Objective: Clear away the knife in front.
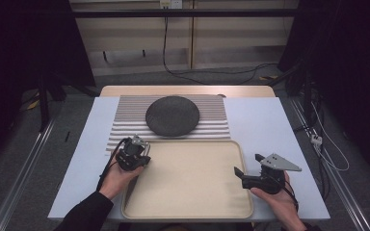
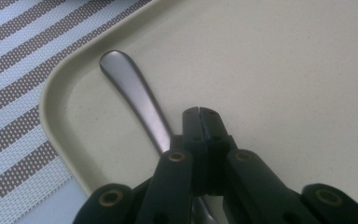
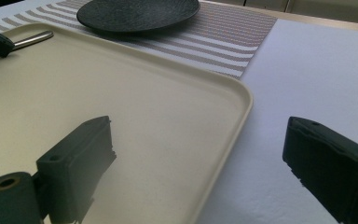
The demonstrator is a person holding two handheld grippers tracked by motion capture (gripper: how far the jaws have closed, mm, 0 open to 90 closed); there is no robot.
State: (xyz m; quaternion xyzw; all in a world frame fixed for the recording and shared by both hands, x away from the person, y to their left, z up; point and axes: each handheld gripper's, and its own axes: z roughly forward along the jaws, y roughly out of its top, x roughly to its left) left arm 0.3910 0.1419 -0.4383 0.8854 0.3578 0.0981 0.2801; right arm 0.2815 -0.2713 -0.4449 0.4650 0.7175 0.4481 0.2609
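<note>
A metal utensil handle (image 2: 135,93) lies in the far left corner of the beige tray (image 2: 284,70). It runs under my left gripper (image 2: 199,112), whose jaws are shut tip to tip above it. Whether they pinch the handle I cannot tell. From the right gripper view the handle (image 3: 32,38) sticks out past that gripper (image 3: 7,46). In the high view my left gripper (image 1: 136,150) hovers over the tray's (image 1: 192,192) far left corner. My right gripper (image 1: 249,164) (image 3: 200,140) is open, its jaws straddling the tray's right rim (image 3: 242,100) with nothing between them.
A dark round plate (image 1: 172,115) (image 3: 137,14) sits on a striped placemat (image 1: 212,108) (image 2: 9,70) just beyond the tray. White table surface (image 1: 265,125) extends to the right. Cables run across the floor behind the table.
</note>
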